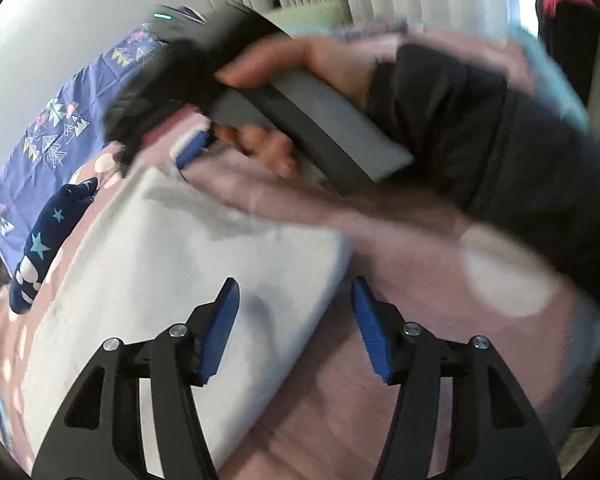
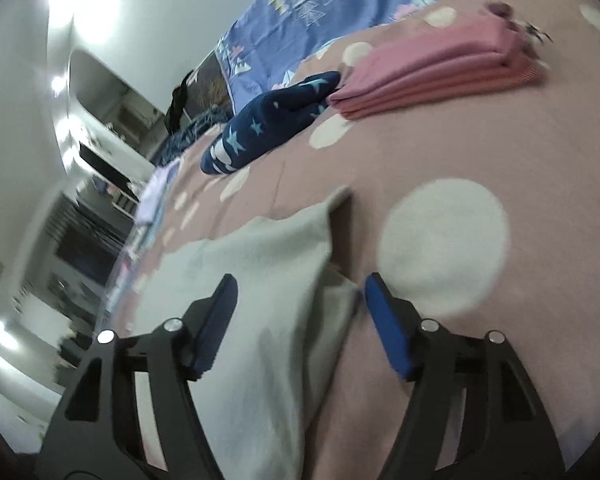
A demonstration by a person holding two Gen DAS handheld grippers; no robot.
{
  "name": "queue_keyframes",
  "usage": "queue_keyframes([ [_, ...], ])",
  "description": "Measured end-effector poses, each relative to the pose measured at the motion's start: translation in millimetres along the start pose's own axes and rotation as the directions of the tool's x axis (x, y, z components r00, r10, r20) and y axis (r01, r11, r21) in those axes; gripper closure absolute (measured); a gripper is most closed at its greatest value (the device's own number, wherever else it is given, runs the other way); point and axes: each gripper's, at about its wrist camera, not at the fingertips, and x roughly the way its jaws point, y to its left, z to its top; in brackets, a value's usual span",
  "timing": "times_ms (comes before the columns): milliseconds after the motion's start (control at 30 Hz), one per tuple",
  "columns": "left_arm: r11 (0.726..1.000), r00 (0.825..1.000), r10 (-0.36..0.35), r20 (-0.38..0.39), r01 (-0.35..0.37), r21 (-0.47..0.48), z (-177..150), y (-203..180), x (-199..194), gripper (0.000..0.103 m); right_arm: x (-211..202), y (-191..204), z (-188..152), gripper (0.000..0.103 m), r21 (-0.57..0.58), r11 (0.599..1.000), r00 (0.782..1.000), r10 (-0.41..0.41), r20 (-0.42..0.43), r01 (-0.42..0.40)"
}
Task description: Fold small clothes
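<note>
Both grippers hang with jaws parted over a pale folded cloth (image 2: 260,280) lying on the pink dotted bedspread (image 2: 460,140); left gripper (image 1: 294,300) and right gripper (image 2: 300,292) grip nothing.

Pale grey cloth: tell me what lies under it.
The pale grey cloth lies on a pink bedcover with white dots, which shows all around it. At its right edge a lower layer of the same cloth peeks out. Whatever else is beneath stays covered.
</note>
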Motion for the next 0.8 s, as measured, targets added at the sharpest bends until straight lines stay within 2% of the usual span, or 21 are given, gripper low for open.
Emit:
queue_keyframes([
  [33, 0.997, 0.997, -0.070, 0.018, 0.071, -0.024, 1.3, 2.2, 1.6, 0.075, 11.6, 0.3, 0.3, 0.097, 0.002, 0.999, 0.999, -0.044, -0.022, 0.044],
  [67, 0.994, 0.995, -0.099, 0.017, 0.100, -0.043, 4.6, 4.7, 0.9, 0.100, 12.1, -2.4, -0.7, 0.098, 0.020, 0.998, 0.998, -0.055, -0.021, 0.055],
  [133, 0.985, 0.987, -0.155, 0.043, 0.157, -0.065, 8.6, 7.1, -5.5, 0.102, -9.0, 4.2, -1.6, 0.098, 0.019, 1.000, 0.998, -0.018, 0.060, 0.017],
  [200, 0.975, 0.977, -0.205, 0.053, 0.209, -0.080, 3.6, 8.0, -7.3, 0.102, -34.7, 23.8, -0.4, 0.098, -0.051, 0.998, 0.992, 0.042, 0.120, -0.036],
  [233, 0.969, 0.973, -0.227, 0.052, 0.231, -0.092, 0.3, 9.0, -6.3, 0.102, -40.8, 29.4, -1.8, 0.099, -0.089, 0.996, 0.989, 0.012, 0.146, 0.001],
  [300, 0.951, 0.959, -0.277, 0.053, 0.282, -0.129, -4.8, 13.8, -3.3, 0.102, -31.9, 20.2, -2.5, 0.099, -0.092, 0.974, 0.968, -0.187, 0.168, 0.205],
  [333, 0.940, 0.953, -0.299, 0.055, 0.304, -0.152, -5.5, 17.2, -2.5, 0.102, -15.7, 1.6, -2.9, 0.099, -0.063, 0.930, 0.927, -0.350, 0.136, 0.361],
  [367, 0.933, 0.948, -0.314, 0.055, 0.319, -0.168, -6.9, 17.8, -3.3, 0.101, -7.4, -15.3, -3.1, 0.101, -0.013, 0.936, 0.932, -0.351, 0.091, 0.353],
  [400, 0.925, 0.943, -0.328, 0.056, 0.333, -0.181, -8.0, 19.5, -2.5, 0.101, -11.4, -33.9, -1.7, 0.102, 0.088, 0.962, 0.961, -0.265, 0.075, 0.258],
  [433, 0.916, 0.937, -0.343, 0.064, 0.348, -0.198, -9.3, 21.6, -2.8, 0.101, -22.8, -43.4, 0.8, 0.102, 0.154, 0.975, 0.979, -0.177, 0.098, 0.161],
  [500, 0.901, 0.928, -0.364, 0.078, 0.372, -0.223, -10.8, 24.3, -4.3, 0.100, -39.6, -50.3, -0.2, 0.095, 0.181, 0.978, 0.980, -0.130, 0.150, 0.102],
  [533, 0.889, 0.921, -0.380, 0.087, 0.390, -0.239, -12.6, 25.2, -6.4, 0.100, -43.3, -53.2, -1.7, 0.087, 0.186, 0.979, 0.981, -0.111, 0.157, 0.081],
  [600, 0.876, 0.912, -0.398, 0.096, 0.409, -0.255, -13.0, 31.1, -4.8, 0.100, -38.8, -53.2, 1.9, 0.081, 0.202, 0.979, 0.990, -0.050, 0.128, 0.024],
  [633, 0.872, 0.910, -0.403, 0.097, 0.414, -0.261, -16.0, 31.3, -6.8, 0.099, -36.1, -53.1, 6.9, 0.074, 0.226, 0.974, 0.994, 0.011, 0.109, -0.036],
  [667, 0.868, 0.908, -0.405, 0.104, 0.418, -0.267, -19.5, 32.8, -10.2, 0.096, -32.1, -50.7, 11.5, 0.057, 0.244, 0.966, 0.994, 0.064, 0.093, -0.085],
  [700, 0.866, 0.908, -0.404, 0.111, 0.418, -0.275, -22.0, 34.0, -14.0, 0.094, -25.8, -46.6, 18.4, 0.047, 0.259, 0.955, 0.989, 0.133, 0.062, -0.145],
  [733, 0.863, 0.909, -0.399, 0.121, 0.417, -0.284, -25.2, 35.8, -18.9, 0.093, -19.4, -43.9, 24.1, 0.035, 0.258, 0.951, 0.985, 0.168, 0.030, -0.170],
  [767, 0.863, 0.911, -0.390, 0.133, 0.412, -0.291, -26.9, 38.1, -23.8, 0.090, -6.0, -37.4, 33.0, 0.033, 0.256, 0.950, 0.980, 0.193, -0.044, -0.176],
  [800, 0.864, 0.914, -0.380, 0.144, 0.406, -0.298, -28.7, 40.8, -27.6, 0.083, 7.7, -32.1, 38.8, 0.033, 0.270, 0.952, 0.977, 0.179, -0.118, -0.142],
])
